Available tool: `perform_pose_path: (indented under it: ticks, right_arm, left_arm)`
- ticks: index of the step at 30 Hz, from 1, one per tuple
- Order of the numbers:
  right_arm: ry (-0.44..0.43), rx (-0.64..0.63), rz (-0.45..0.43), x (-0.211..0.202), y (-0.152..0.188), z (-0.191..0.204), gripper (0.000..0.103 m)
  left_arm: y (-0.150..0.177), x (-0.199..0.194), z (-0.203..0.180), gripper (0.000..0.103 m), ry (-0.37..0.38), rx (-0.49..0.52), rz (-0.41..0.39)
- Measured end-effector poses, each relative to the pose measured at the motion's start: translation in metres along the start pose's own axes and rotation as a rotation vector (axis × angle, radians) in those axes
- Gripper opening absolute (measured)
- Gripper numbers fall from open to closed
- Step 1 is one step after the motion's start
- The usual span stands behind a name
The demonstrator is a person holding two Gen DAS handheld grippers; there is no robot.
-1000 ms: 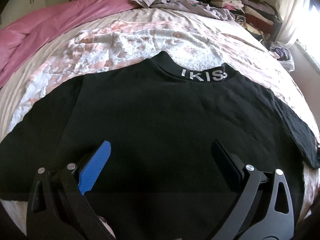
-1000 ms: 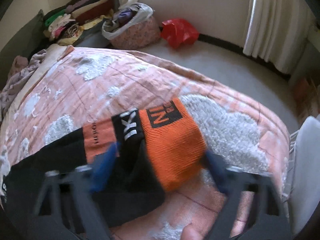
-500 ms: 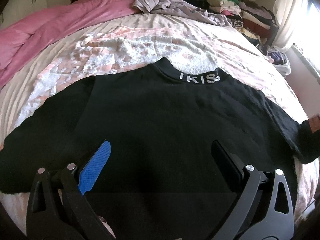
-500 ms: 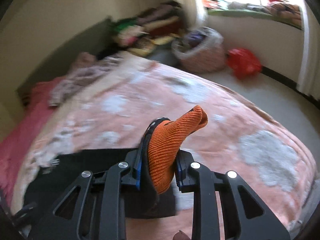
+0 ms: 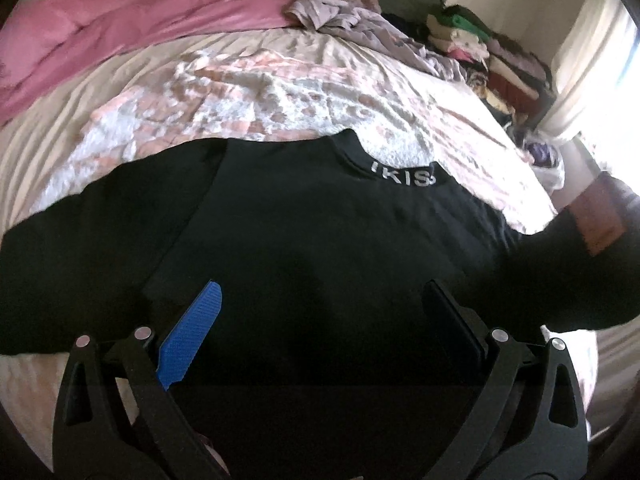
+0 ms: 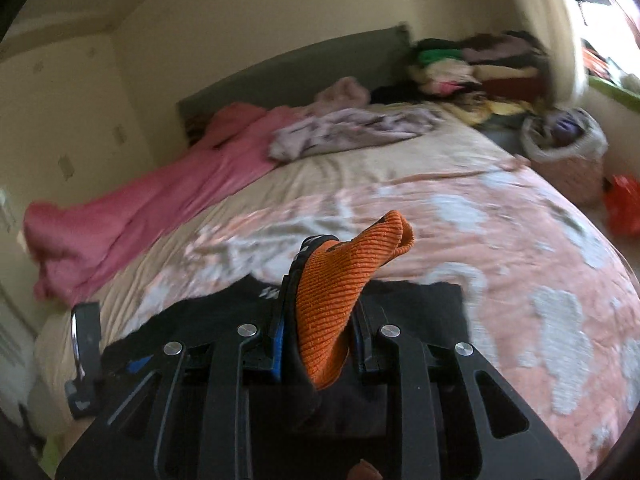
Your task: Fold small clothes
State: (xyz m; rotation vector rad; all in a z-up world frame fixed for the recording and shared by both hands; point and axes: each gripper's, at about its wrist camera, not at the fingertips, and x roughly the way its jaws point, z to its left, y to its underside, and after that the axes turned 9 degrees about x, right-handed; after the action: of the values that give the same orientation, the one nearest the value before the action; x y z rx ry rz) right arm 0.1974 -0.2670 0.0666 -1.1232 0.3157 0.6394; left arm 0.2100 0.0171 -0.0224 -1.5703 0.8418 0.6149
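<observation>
Pinching orange cuff, right gripper

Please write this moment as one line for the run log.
stage: sleeve fold | right gripper: shut on orange cuff, lifted | left gripper: open above black sweater | surface: bed

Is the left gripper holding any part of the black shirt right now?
No, the left gripper is wide open above the black shirt, gripping nothing.
</observation>
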Motion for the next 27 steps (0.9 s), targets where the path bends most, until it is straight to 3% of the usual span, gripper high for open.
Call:
perform_pose_path:
  ticks: [11,15,16,17,22,26,27]
  right_arm:
    - [-0.031,-0.118,0.112,0.060,0.047,0.075,0.027]
    - [-0.059,-0.141,0.134,0.069,0.059,0.085,0.045]
    - [-0.074,-0.153,0.137,0.068,0.061,0.088,0.059]
    - [-0.083,-0.159,0.137,0.067,0.062,0.089,0.065]
    - [-0.112,-0.148,0.104,0.052,0.058,0.082,0.070]
    - [-0.003,-0.143,0.095,0.050,0.053,0.061,0.073]
    - [0.011,-0.138,0.095,0.050,0.053,0.056,0.073]
  left_arm:
    - [0.007,-0.011,0.052,0.095,0.070,-0.147,-0.010]
    - [0.010,-0.010,0.059,0.095,0.117,-0.177,-0.008]
    - [0.011,-0.009,0.059,0.095,0.128,-0.179,-0.005]
    - [0.012,-0.009,0.059,0.095,0.139,-0.181,-0.002]
    - [0.017,-0.002,0.051,0.093,0.205,-0.187,0.026]
    - [0.022,0.004,0.037,0.067,0.239,-0.157,0.054]
    - [0.024,0.006,0.033,0.064,0.238,-0.148,0.066]
